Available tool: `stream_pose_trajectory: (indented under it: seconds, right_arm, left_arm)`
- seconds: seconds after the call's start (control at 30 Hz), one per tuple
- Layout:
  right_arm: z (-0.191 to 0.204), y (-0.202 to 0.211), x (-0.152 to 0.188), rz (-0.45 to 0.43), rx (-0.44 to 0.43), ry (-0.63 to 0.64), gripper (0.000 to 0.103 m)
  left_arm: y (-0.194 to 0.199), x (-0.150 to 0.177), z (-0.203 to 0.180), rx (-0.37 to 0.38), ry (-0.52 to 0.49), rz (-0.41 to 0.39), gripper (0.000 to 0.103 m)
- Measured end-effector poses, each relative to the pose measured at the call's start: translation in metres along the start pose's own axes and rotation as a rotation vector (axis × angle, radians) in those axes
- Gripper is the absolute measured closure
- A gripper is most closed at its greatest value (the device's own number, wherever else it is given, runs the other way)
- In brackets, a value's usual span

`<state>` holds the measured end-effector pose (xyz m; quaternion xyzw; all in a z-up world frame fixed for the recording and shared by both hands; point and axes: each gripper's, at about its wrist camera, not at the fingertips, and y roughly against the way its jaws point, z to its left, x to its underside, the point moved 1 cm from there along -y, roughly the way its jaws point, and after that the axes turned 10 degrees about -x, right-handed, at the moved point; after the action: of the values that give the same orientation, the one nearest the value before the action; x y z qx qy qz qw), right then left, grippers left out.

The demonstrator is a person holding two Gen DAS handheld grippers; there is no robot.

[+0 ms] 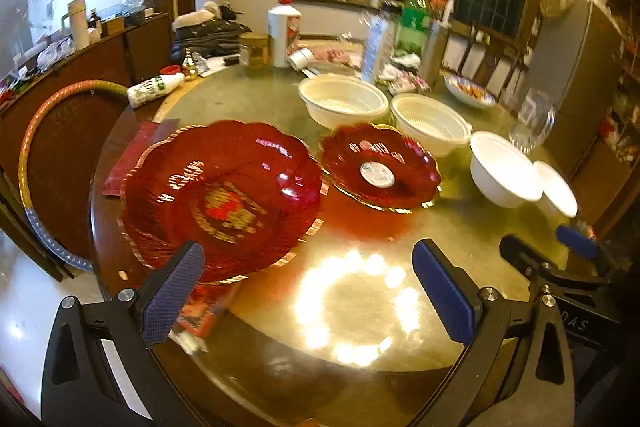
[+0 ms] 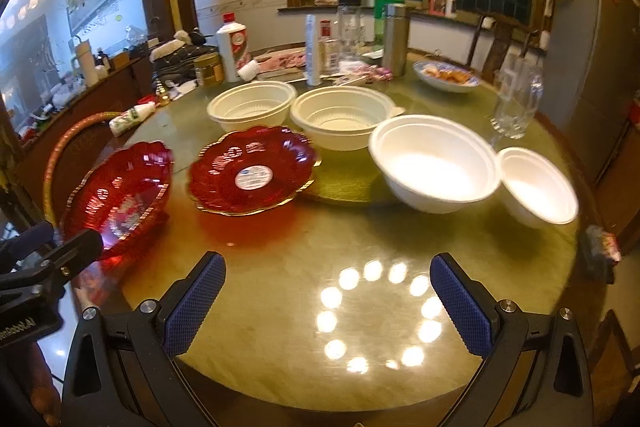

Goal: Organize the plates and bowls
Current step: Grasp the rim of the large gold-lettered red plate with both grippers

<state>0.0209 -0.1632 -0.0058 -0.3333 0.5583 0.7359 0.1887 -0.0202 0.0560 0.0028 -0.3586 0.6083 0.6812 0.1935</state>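
Both tongs hang wide apart, empty, over the glossy round surface (image 2: 280,267): left tongs (image 1: 308,291), right tongs (image 2: 328,299). The large red plate (image 1: 220,195) lies at the left edge, possibly brushing the left tongs' pad. Beyond it a smaller red plate (image 2: 250,173); right, two white bowls (image 2: 434,167) touching. Farther back, two cream colander bowls (image 2: 252,105).

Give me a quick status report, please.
Left claw open, right claw open, both empty. Red plates and white bowls unstacked on table. Nothing obstructing.
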Motion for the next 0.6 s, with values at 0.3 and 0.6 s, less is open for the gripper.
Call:
stream_pose_trajectory:
  seconds: [0.3,0.6]
  right_arm:
    - [0.055,-0.043,-0.024,0.125,-0.329,-0.045,0.000]
    - [0.099,-0.129,-0.032,0.314,-0.439,-0.192,0.039]
  left_arm:
    - [-0.031,-0.018,0.106,-0.137,0.148,0.048,0.000]
    - [-0.090,-0.014,0.124,-0.148,0.182,0.149,0.007]
